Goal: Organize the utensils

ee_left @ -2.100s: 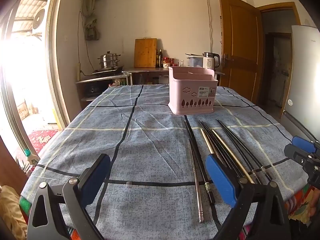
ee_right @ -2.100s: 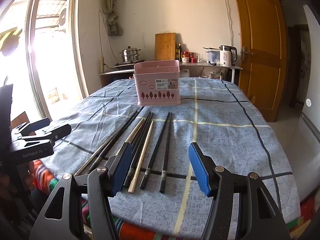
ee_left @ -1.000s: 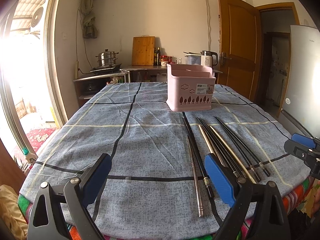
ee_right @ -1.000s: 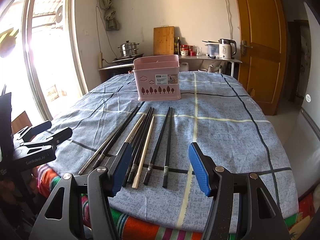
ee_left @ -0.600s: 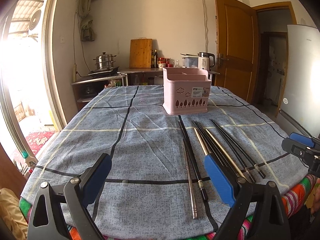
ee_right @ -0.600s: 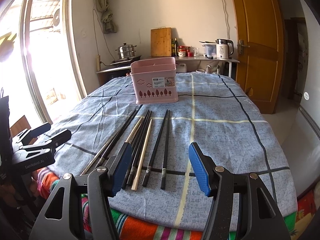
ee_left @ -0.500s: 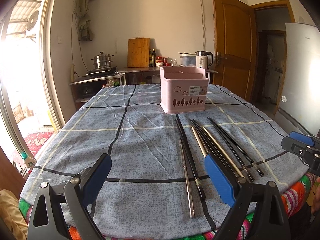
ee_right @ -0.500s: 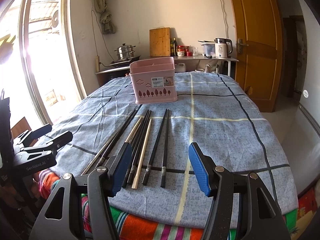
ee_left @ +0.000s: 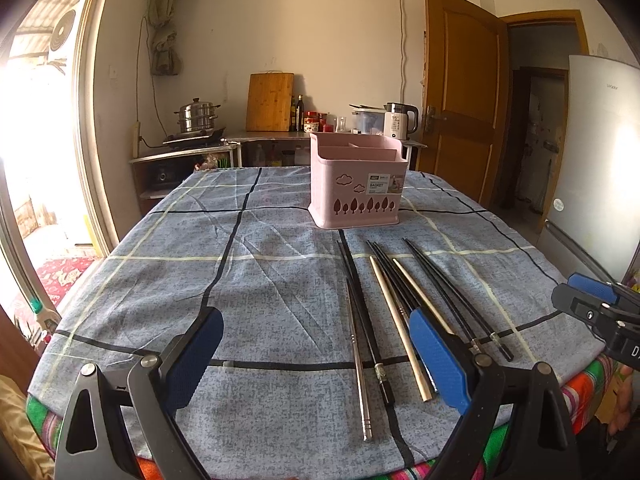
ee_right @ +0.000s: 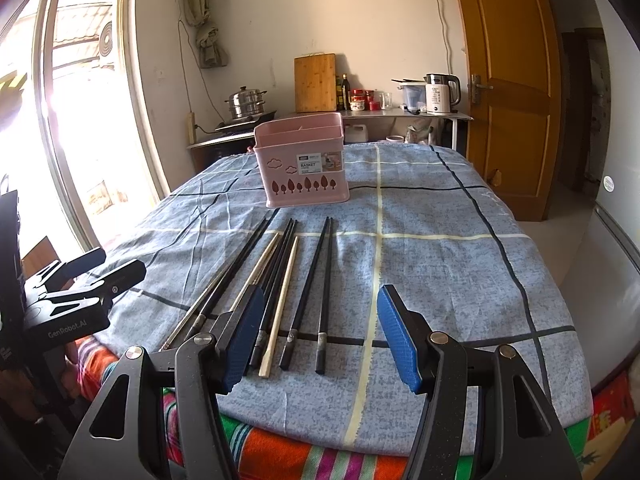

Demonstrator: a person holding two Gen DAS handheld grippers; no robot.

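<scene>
Two grippers are held over the near edge of a surface (ee_left: 280,320) draped in a blue checked cloth, under which a striped cloth shows at the rim. A pink utensil basket (ee_left: 358,184) with tree cut-outs and a label stands upright toward the far middle of the surface; its divided compartments are seen from the front, and their contents cannot be told.

Nearer the cameras than the basket, a row of chopsticks (ee_left: 384,300) is laid flat on the cloth, roughly parallel, with their thin ends toward the basket and their butts toward the near edge. Black ones, two pale wooden ones and a metal chopstick (ee_left: 356,352) can be told apart. The metal one lies at the left end of the row as seen from the left wrist camera, and a black pair (ee_right: 320,292) lies at the right end, slightly apart from the rest.

The left gripper (ee_left: 316,356) is held below the basket and left of the row, its blue-padded fingers spread wide with nothing between them. The right gripper (ee_right: 320,336) is held over the butts of the right-hand chopsticks, its fingers likewise spread apart and empty, the black pair seen between them but not touched.
</scene>
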